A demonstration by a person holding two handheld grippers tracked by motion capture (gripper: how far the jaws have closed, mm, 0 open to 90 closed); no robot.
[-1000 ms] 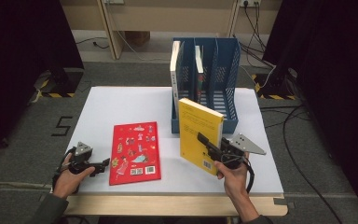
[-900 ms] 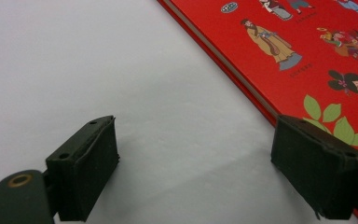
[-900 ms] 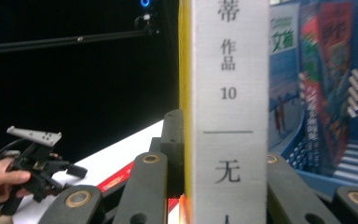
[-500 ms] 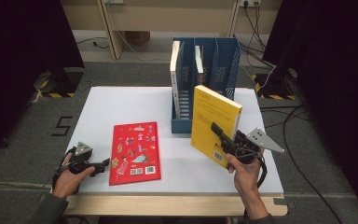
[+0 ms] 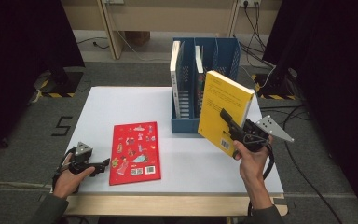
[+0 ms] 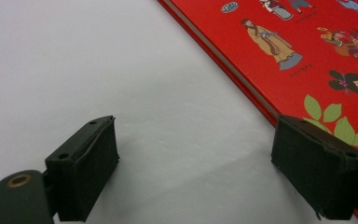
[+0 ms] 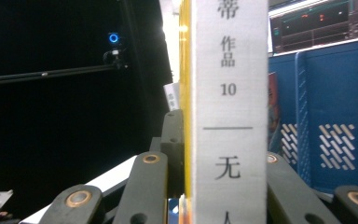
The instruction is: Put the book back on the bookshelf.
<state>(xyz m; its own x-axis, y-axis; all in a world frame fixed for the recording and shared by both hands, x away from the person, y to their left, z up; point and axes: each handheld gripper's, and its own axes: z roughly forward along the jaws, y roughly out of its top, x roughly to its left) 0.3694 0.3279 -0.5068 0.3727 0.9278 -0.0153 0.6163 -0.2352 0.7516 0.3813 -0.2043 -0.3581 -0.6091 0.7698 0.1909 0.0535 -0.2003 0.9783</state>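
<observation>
— Since a second ago, the right gripper (image 5: 228, 122) has carried the yellow book (image 5: 224, 108) up off the table (image 5: 121, 100) and tipped it nearly upright; it now hangs in the air just in front of the blue file rack (image 5: 205, 84). The left hand has not shifted.

— How do the right jaws stand?

— Clamped on the book near its lower edge. In the right gripper view the white spine (image 7: 228, 112) rises straight up between the two black arms, so the hold looks square.

— And the left gripper (image 5: 101, 164)?

— Its jaws stand apart with nothing between them, low over the table at the corner of the red book (image 5: 135, 151), which lies flat. One pad (image 6: 319, 170) overlaps the red cover's edge; whether it touches cannot be told.

— What would make this step go well?

— Two slots on the rack's left each hold a book already, so the free slot to their right seems the target. The person would do well to bring the yellow book fully vertical, line its spine up with the dividers, clear the front wall, then lower it without knocking the standing books.
</observation>
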